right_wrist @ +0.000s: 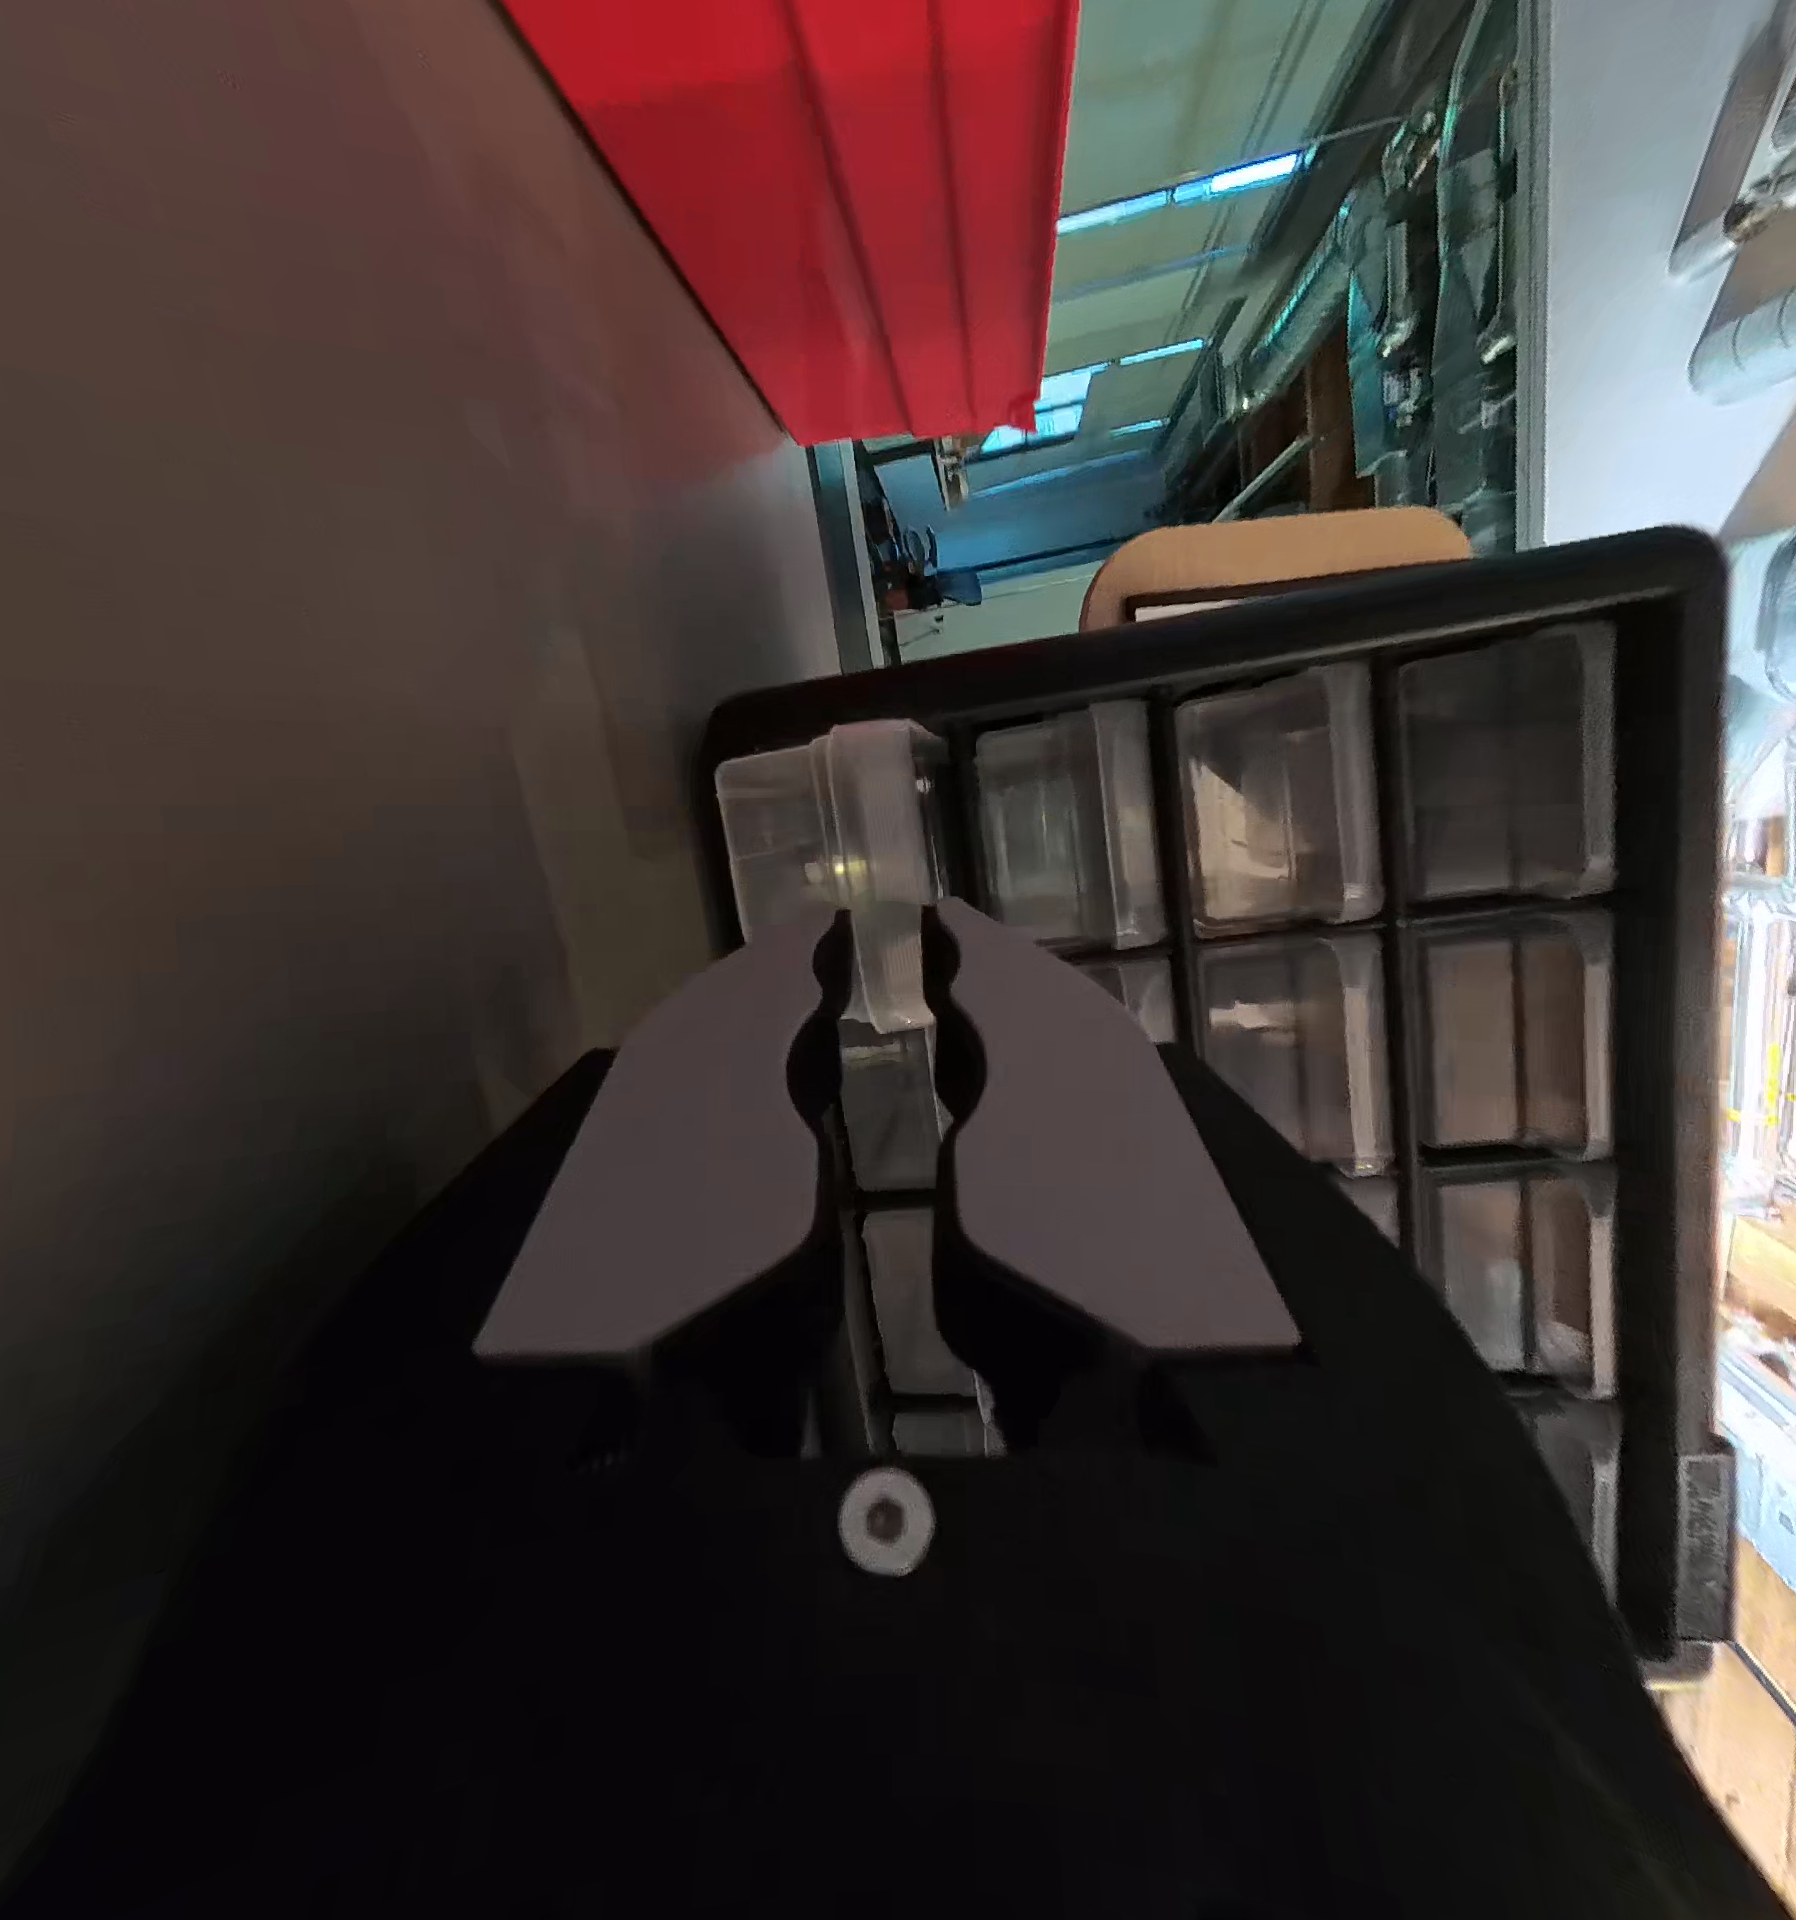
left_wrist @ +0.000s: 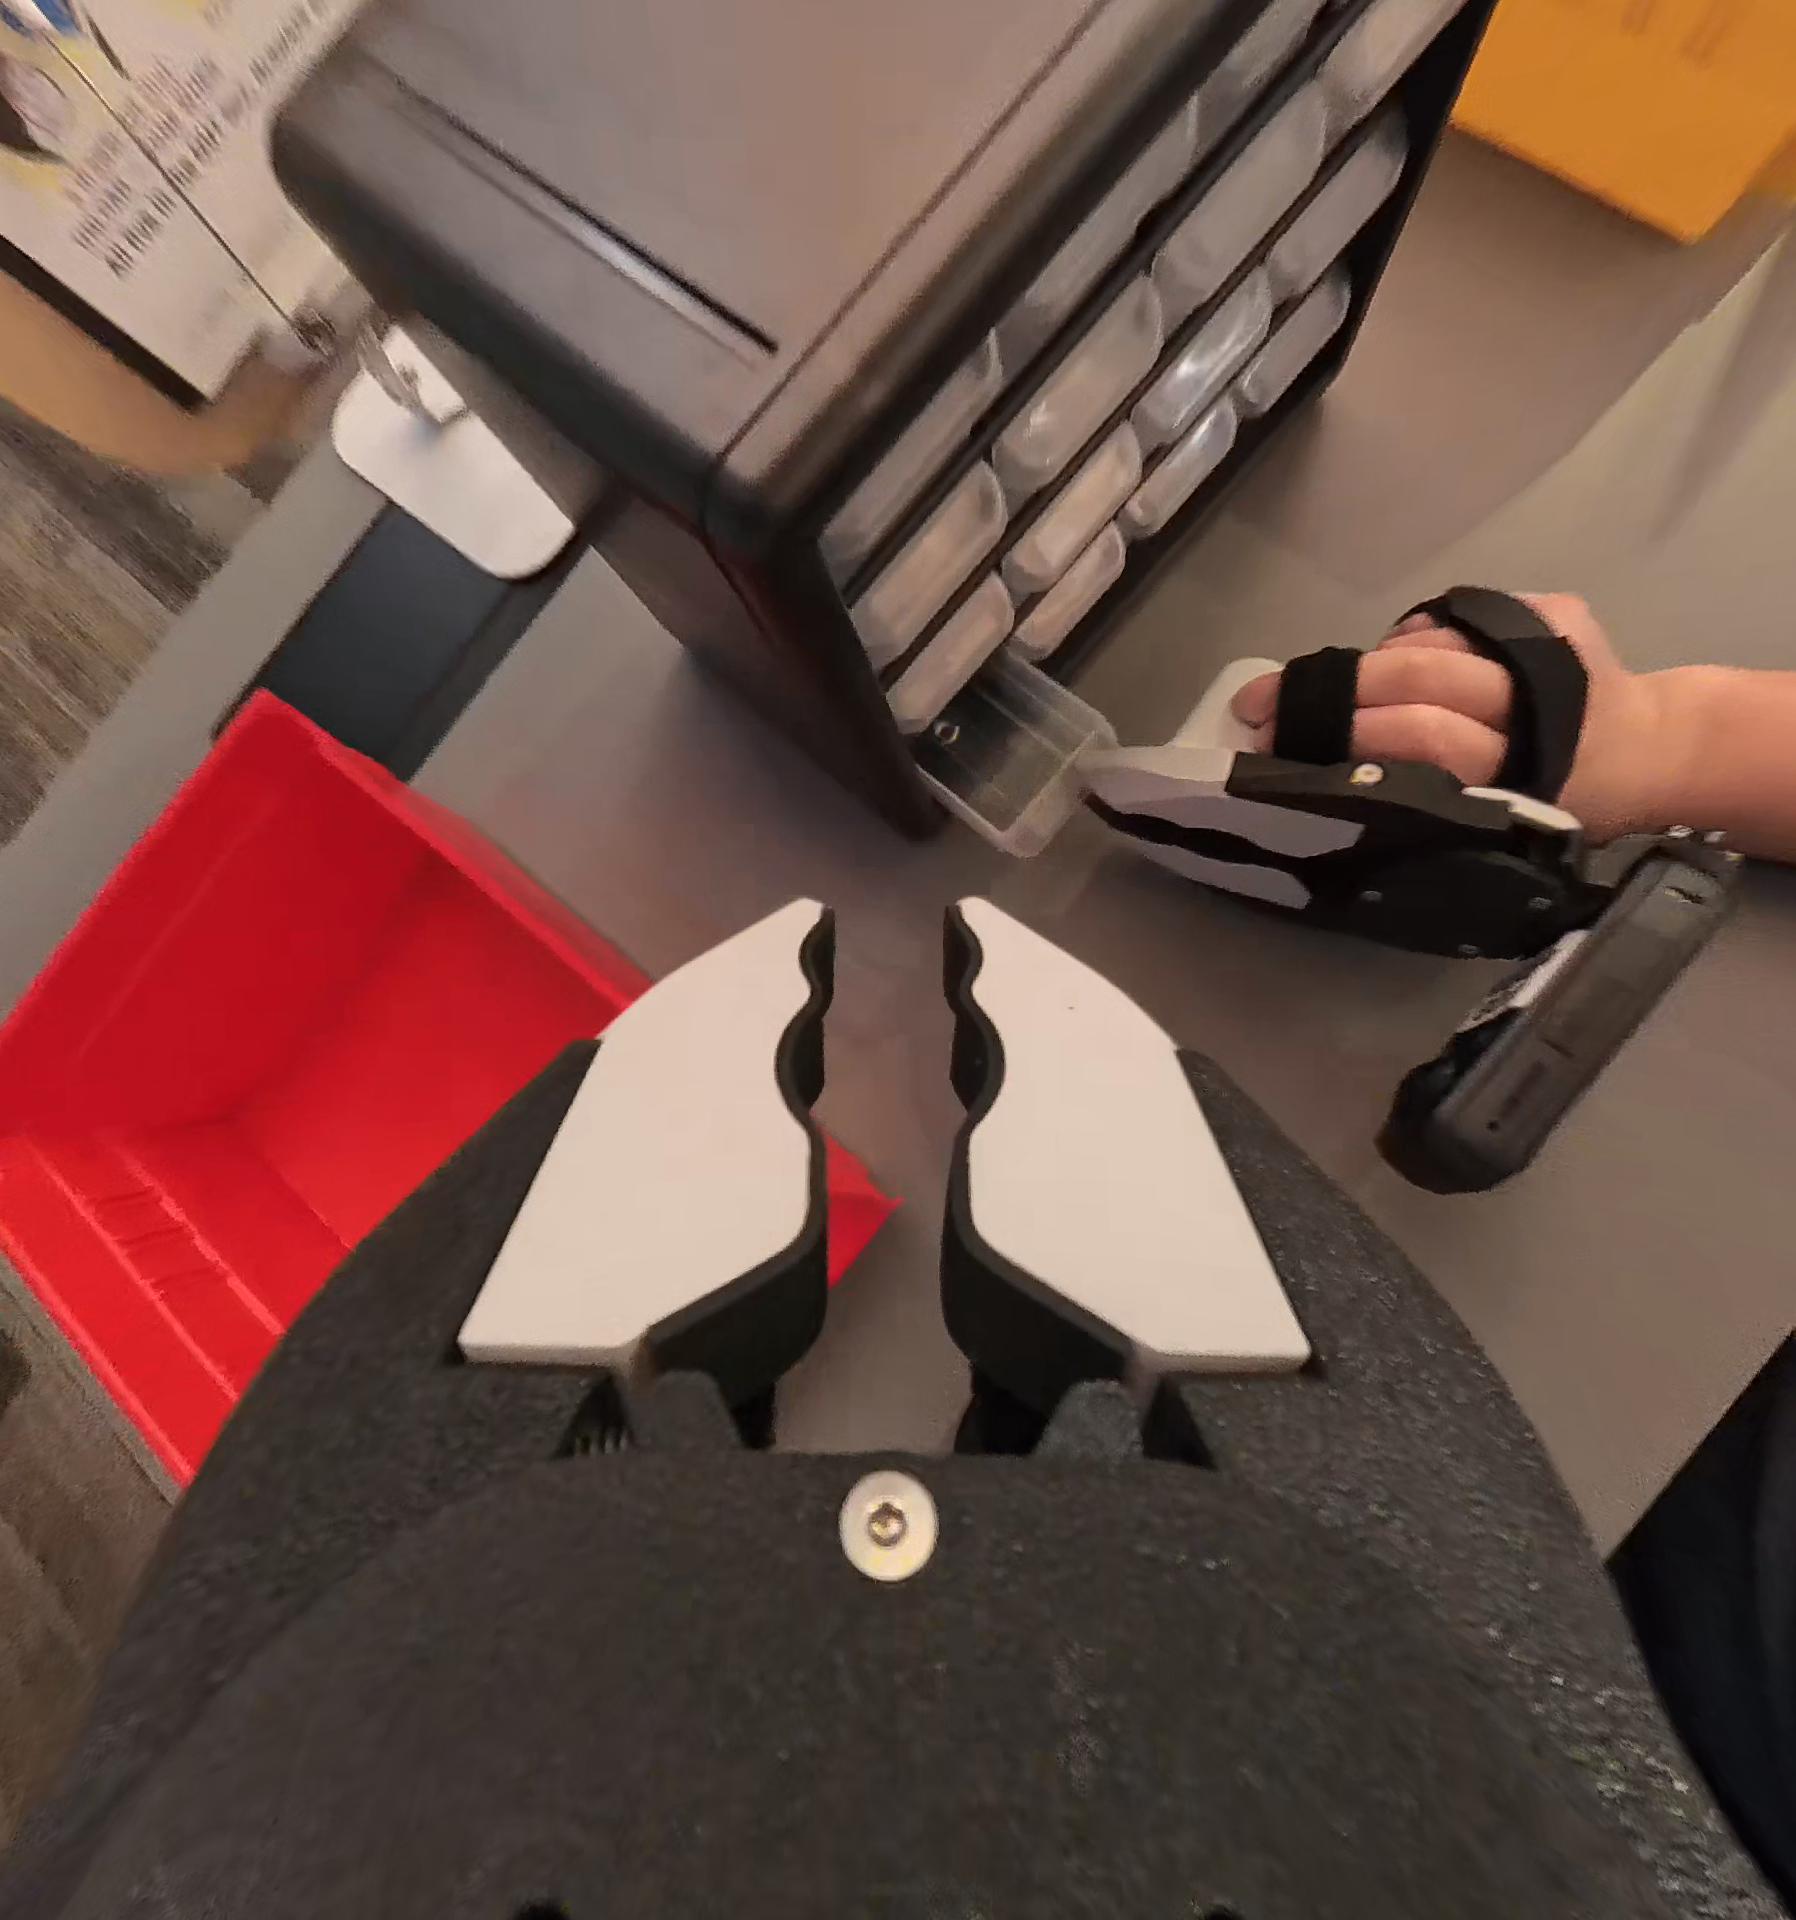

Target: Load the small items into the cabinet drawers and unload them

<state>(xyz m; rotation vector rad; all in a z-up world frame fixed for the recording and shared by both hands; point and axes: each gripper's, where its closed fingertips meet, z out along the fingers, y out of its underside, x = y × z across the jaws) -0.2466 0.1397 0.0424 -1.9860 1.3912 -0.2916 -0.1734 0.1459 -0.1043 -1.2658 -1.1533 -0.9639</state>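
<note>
My right tongs (right_wrist: 886, 971) pinch the tab of a clear plastic drawer (left_wrist: 1019, 764), part-drawn from the black cabinet's (left_wrist: 873, 343) bottom corner; it seems empty. Beside the cabinet, my left tongs (left_wrist: 886, 935) gape narrowly, empty; the red plastic bin (left_wrist: 250, 977) too. Loading hasn't begun.

bare table (left_wrist: 1237, 665) ahead, red bin (left_wrist: 250, 997) at left, cabinet (left_wrist: 769, 312) beyond, pulled-out drawer (left_wrist: 1019, 769) jutting forward

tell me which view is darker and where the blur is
Right wrist view is darker: the right gripper, shut on the clear drawer handle, is nearly black. Left wrist view is evenly lit; blur smears the cabinet, while the left gripper stays sharp.
</note>
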